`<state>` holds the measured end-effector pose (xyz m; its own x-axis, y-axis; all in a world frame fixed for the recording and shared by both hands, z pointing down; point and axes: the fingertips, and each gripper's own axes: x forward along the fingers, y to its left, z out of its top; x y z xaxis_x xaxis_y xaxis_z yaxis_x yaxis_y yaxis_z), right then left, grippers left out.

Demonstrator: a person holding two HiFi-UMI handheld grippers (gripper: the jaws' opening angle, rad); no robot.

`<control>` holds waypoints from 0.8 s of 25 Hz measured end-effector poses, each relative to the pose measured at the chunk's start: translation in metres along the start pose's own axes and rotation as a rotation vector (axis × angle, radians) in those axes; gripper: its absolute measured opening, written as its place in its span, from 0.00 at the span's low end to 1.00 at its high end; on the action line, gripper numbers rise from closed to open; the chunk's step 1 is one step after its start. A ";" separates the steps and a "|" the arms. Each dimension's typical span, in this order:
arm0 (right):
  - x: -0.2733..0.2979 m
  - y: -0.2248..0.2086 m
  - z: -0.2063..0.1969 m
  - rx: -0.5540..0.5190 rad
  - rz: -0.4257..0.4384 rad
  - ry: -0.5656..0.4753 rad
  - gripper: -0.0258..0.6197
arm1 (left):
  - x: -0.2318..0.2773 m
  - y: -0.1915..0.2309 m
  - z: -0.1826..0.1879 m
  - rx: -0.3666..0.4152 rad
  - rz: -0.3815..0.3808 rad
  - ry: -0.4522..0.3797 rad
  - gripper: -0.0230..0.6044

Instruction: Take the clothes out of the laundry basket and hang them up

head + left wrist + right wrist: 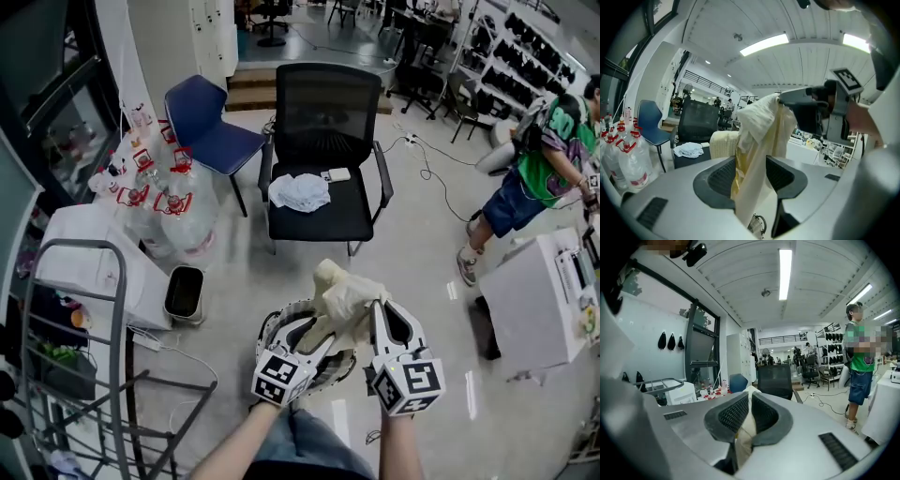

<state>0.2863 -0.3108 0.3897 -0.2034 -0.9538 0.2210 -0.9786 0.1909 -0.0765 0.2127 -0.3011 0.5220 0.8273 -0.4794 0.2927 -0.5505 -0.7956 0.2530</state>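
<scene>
Workshop floor, grey tube rack at left | cream garment held up over laundry basket, long axis hanging downward | right gripper clamped on its top | left gripper jaws apart, cloth loose between them | rack, the likely hanging spot, lies left; left gripper nearer

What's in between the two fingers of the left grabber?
The cream cloth hangs there. The left gripper has its fingers apart around it, as the left gripper view shows. The right gripper is shut on the cloth's top.
</scene>
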 end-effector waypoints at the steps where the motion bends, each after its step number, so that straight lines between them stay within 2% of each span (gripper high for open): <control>1: 0.000 0.002 0.003 0.000 0.004 -0.006 0.08 | 0.003 -0.003 -0.009 0.001 -0.008 0.015 0.36; 7: -0.004 0.011 0.014 0.007 0.025 -0.030 0.08 | 0.024 -0.007 -0.054 -0.024 -0.032 0.097 0.38; 10: -0.007 0.014 0.015 0.007 0.029 -0.041 0.08 | 0.032 -0.006 -0.071 -0.001 -0.043 0.145 0.38; 13: -0.011 0.017 0.016 0.004 0.028 -0.047 0.08 | 0.035 -0.003 -0.076 0.015 -0.035 0.149 0.37; 16: -0.017 0.017 0.019 0.007 0.025 -0.053 0.08 | 0.035 -0.001 -0.079 0.026 -0.025 0.164 0.28; 20: -0.025 0.016 0.018 0.015 0.020 -0.063 0.08 | 0.032 -0.001 -0.080 0.029 -0.007 0.165 0.09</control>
<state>0.2766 -0.2881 0.3656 -0.2201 -0.9627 0.1574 -0.9737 0.2070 -0.0952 0.2303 -0.2860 0.6054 0.8003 -0.4080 0.4394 -0.5393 -0.8102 0.2298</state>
